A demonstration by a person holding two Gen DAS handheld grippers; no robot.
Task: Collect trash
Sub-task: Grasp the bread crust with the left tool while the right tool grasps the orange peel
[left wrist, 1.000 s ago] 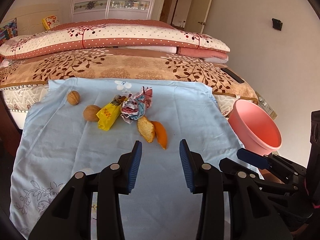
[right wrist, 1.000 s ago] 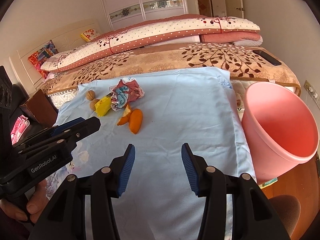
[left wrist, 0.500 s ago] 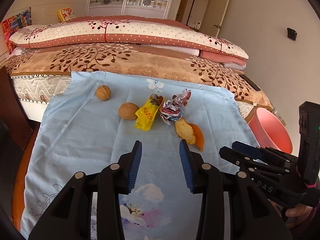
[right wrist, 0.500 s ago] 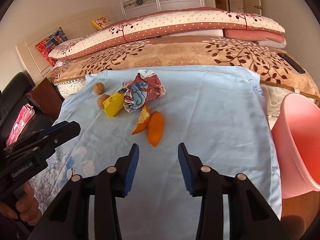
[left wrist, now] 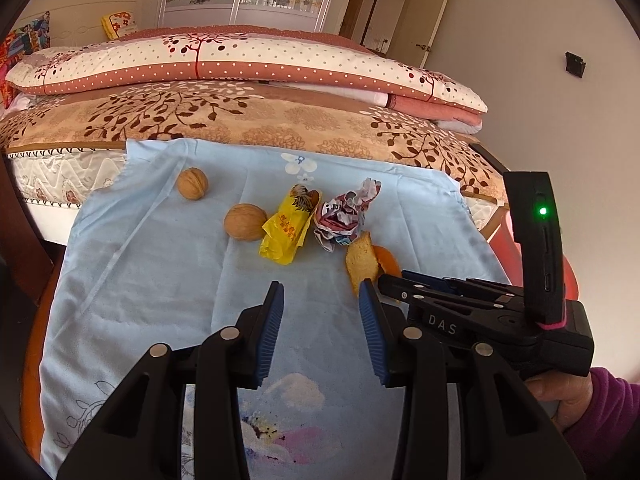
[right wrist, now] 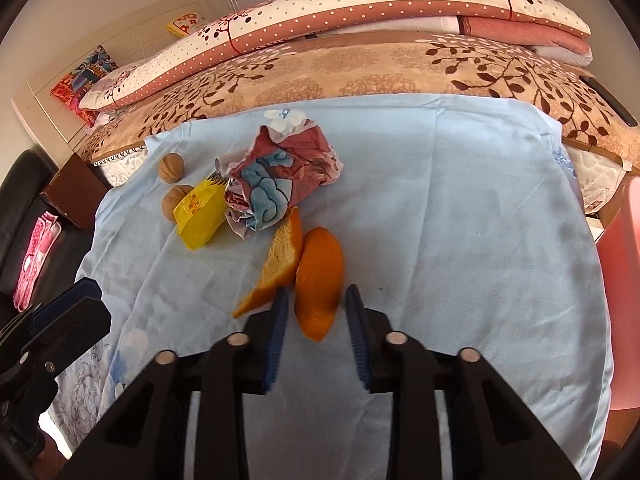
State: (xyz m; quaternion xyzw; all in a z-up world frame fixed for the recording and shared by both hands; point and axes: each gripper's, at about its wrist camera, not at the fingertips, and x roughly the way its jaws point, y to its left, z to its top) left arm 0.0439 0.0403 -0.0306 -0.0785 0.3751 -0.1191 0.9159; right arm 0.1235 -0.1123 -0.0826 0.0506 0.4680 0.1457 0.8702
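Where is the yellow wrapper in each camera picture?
Left wrist view: the yellow wrapper lies mid-picture on the blue cloth, right of a walnut, beyond the open left gripper.
Right wrist view: the yellow wrapper is at the left of the middle, far left of the open right gripper.
Shared landmark: the crumpled paper sits just to the wrapper's right in both views.

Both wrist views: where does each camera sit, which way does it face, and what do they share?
Left wrist view: on the left gripper, looking across the blue cloth toward the bed; the right gripper and a hand show.
Right wrist view: on the right gripper, low over the orange peel; the left gripper shows.
Shared: walnuts, yellow wrapper, peel.
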